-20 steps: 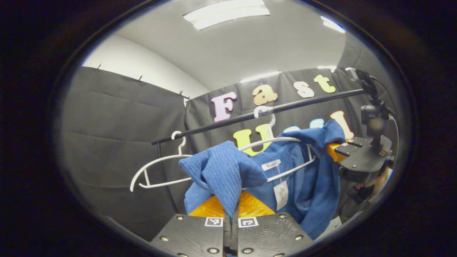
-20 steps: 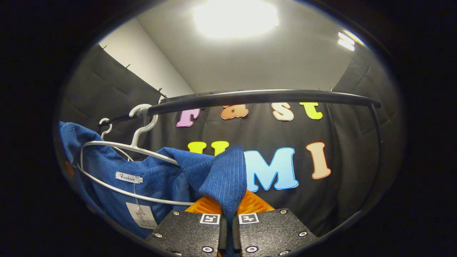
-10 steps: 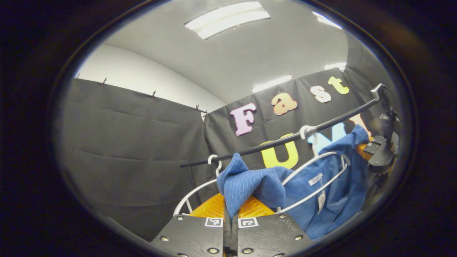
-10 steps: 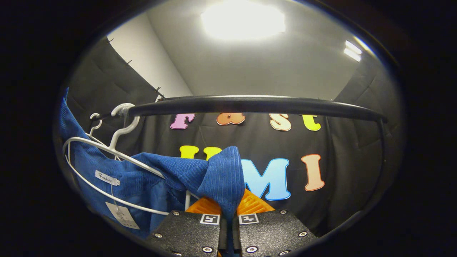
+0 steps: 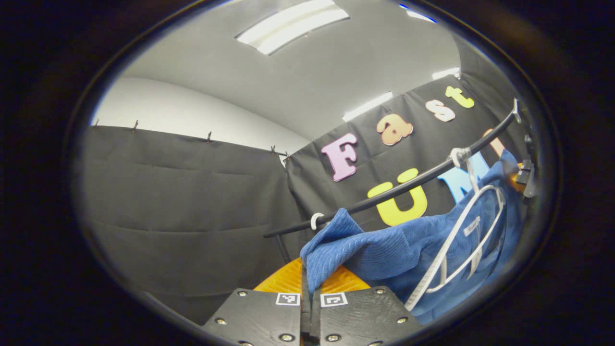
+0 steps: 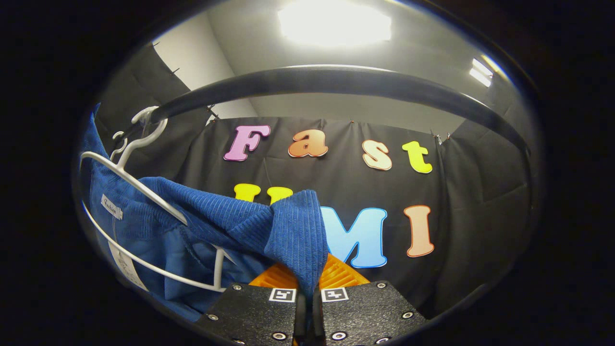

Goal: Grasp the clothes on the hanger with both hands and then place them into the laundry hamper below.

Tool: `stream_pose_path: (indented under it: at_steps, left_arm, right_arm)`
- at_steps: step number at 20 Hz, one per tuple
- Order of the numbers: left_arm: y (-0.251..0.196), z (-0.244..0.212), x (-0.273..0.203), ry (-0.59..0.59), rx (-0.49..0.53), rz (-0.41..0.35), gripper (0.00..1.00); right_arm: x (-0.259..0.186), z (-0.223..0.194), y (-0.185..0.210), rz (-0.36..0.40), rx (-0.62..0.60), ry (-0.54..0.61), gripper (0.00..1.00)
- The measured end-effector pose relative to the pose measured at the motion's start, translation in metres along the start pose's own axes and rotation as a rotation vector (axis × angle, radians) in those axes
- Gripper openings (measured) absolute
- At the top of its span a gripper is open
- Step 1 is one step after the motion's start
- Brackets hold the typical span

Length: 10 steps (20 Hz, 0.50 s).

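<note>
Blue sweater (image 5: pixel 384 250) partly draped on white hanger (image 5: pixel 456 240) under black rail (image 6: pixel 336 81). Left gripper (image 5: pixel 310 288), right gripper (image 6: pixel 305 283) each clamped on shoulder fold. Advice: lift both shoulders evenly clear of hanger before lowering to hamper.

Each tool (image 5: pixel 310 288) (image 6: pixel 307 283) has black textured plates (silver screws), square coded markers.

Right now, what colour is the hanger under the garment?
White; the hanger shows best in the right gripper view.
</note>
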<state>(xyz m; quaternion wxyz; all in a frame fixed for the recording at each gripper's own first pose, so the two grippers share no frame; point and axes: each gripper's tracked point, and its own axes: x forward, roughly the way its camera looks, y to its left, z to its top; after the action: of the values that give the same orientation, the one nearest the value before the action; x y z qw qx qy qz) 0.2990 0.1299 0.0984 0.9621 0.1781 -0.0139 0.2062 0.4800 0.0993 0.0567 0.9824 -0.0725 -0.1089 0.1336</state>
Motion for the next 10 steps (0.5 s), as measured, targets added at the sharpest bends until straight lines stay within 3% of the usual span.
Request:
stream_pose_path:
  at_steps: [1,4,5,10]
  left_arm:
    - [-0.003,-0.011,0.005,0.019,-0.006,-0.011,0.0]
    - [-0.014,-0.047,0.009,0.089,-0.045,-0.041,0.01]
    - [-0.018,-0.059,0.008,0.111,-0.064,-0.051,0.05]
    - [-0.045,-0.112,0.008,0.208,-0.152,-0.085,0.01]
  right_arm:
    - [0.001,-0.004,0.001,-0.001,-0.013,0.006,0.05]
    - [0.002,-0.018,0.0,-0.02,-0.028,0.037,0.05]
    - [0.003,-0.025,-0.004,-0.031,-0.036,0.054,0.05]
    - [0.01,-0.067,-0.014,-0.032,-0.057,0.152,0.05]
